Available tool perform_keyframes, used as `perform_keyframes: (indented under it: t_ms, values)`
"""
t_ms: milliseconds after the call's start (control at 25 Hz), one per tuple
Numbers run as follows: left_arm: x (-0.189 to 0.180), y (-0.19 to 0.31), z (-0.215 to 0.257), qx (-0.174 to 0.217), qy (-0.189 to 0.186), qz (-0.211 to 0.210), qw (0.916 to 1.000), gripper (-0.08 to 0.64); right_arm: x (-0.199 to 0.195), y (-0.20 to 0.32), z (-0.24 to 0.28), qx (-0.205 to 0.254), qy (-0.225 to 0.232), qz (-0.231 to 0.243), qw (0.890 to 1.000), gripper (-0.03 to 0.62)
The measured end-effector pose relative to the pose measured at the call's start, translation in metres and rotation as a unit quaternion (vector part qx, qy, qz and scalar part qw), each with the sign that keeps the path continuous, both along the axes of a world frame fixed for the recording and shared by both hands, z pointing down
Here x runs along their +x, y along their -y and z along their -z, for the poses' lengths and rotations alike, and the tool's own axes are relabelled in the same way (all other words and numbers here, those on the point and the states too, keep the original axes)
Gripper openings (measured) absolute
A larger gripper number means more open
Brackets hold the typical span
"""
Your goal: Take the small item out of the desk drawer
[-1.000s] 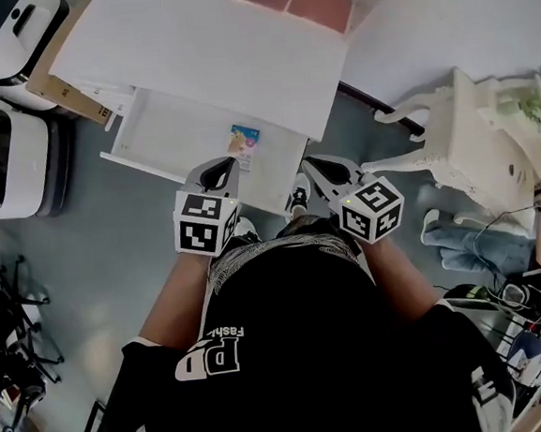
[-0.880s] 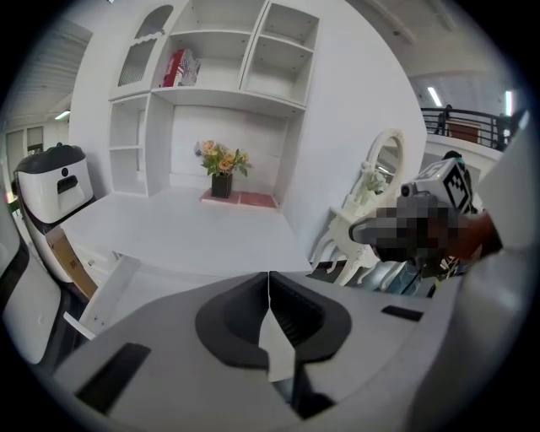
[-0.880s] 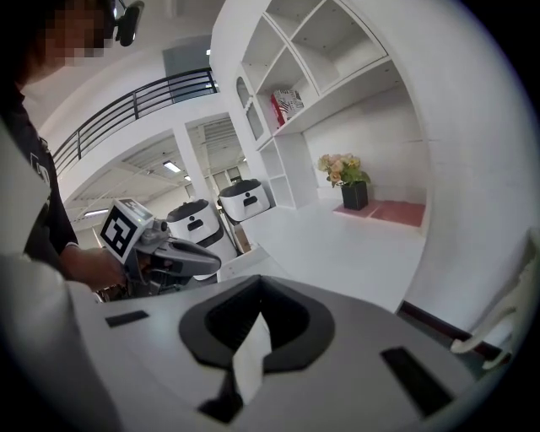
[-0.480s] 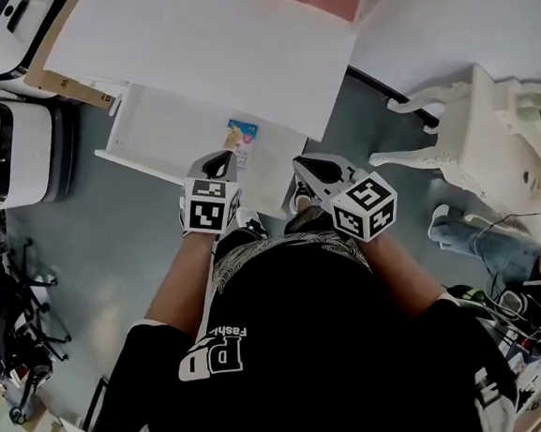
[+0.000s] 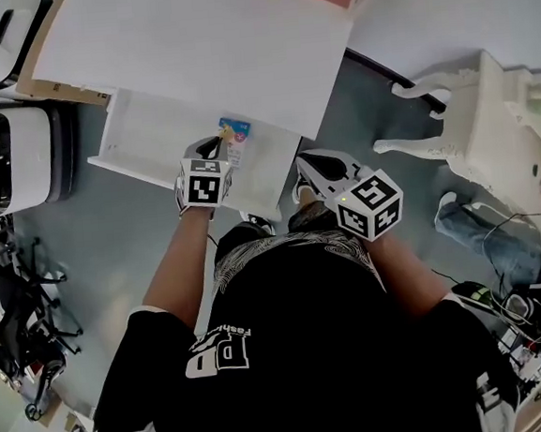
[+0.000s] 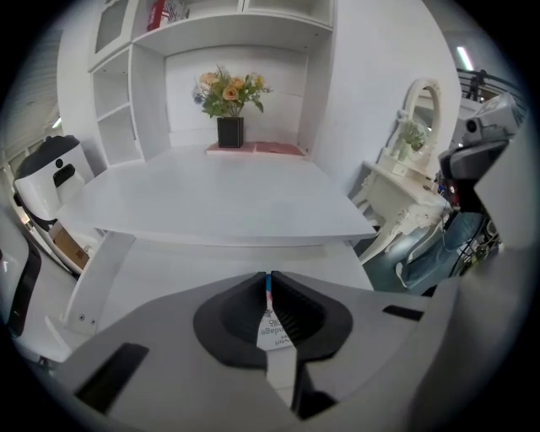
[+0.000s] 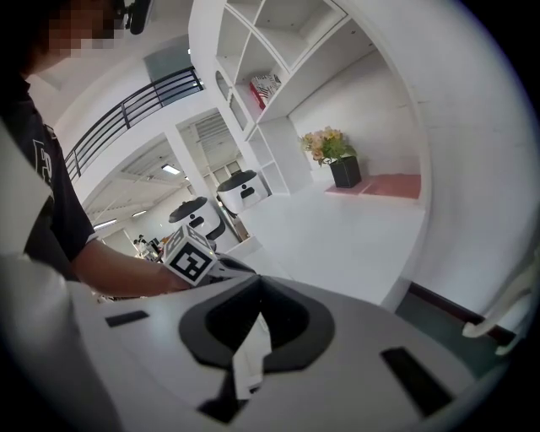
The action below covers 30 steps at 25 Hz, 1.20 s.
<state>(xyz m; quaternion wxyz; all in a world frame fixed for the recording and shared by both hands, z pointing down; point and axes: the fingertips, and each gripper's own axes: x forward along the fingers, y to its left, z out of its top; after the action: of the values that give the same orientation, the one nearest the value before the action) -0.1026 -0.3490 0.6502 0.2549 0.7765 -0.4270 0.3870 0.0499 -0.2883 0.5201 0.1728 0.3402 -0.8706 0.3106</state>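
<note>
White worktop (image 5: 190,48), bare near me. At the back, flowers (image 6: 229,93) in a black pot on a pink mat (image 6: 257,149), shelves (image 6: 118,93) above. Grey floor (image 5: 131,232).

Drawer (image 5: 150,127) is pulled out under the front edge. Packet (image 5: 236,129) lies in its right part, close under the worktop lip; bare board to its left.

My left gripper (image 5: 213,148) is over the drawer, tips just beside the packet, jaws all but pressed together. The packet's blue edge shows through the slit; contact unclear. My right gripper (image 5: 305,163) is off the drawer's right corner, jaws together.

White machines (image 5: 11,158) and a cardboard box (image 5: 52,86) crowd the left, a dressing table (image 5: 488,116) the right.

Packet print too small to read. Shirt (image 5: 292,350) shows "Fash", upside down.
</note>
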Motion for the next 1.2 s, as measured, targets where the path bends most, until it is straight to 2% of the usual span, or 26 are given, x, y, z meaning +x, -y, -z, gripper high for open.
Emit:
perform_keyframes:
  t_ms: [360, 600, 840, 1040, 1200]
  values:
    - [-0.008, 0.012, -0.053, -0.037, 0.034, 0.009, 0.9987, 0.063, 0.012, 0.005, -0.017, -0.02, 0.004, -0.002, 1.0, 0.009]
    - [-0.001, 0.02, -0.074, -0.059, 0.039, 0.009, 0.9975, 0.091, 0.021, 0.004, -0.031, -0.039, 0.005, -0.008, 0.999, 0.009]
    - [0.001, 0.019, -0.102, -0.102, 0.046, 0.013, 0.9937, 0.187, 0.026, 0.007, -0.039, -0.048, 0.007, -0.009, 0.999, 0.009]
    - [-0.001, 0.022, -0.111, -0.106, 0.062, 0.018, 0.9923, 0.278, 0.028, 0.011, -0.043, -0.052, 0.008, -0.005, 0.999, 0.009]
    - [0.004, 0.019, -0.124, -0.127, 0.063, 0.007, 0.9899, 0.327, 0.03, 0.015, -0.045, -0.055, 0.012, -0.004, 0.998, 0.009]
